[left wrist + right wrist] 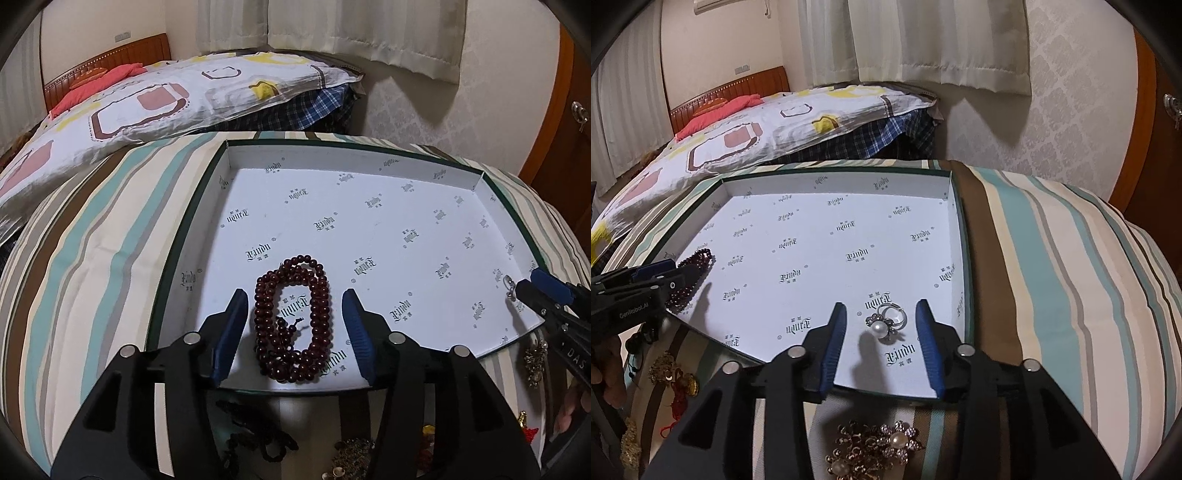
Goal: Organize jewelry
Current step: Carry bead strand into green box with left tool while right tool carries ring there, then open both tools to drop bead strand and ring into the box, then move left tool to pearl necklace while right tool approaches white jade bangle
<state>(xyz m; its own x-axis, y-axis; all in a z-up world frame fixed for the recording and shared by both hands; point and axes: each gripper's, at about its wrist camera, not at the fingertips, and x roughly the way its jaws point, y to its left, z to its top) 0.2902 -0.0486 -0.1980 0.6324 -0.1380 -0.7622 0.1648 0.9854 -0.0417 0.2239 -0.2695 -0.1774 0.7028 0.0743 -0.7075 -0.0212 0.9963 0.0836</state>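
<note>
L gripper [295, 325] spread, pads clear of dark red bead string [293, 319] lying coiled btwn them, near 6 o'clock edge of white box tray [369, 221]. R gripper [881, 332] spread, pearl ring [886, 325] loose btwn pads, tray's 5 o'clock corner. More jewelry [875, 448] on striped cloth [1052, 295], 6 o'clock.

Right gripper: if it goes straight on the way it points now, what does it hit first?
Most likely the pearl ring, lying on the box floor between the open fingers of the right gripper. Depth is unclear, so it may meet the floor just past the ring instead.
</note>
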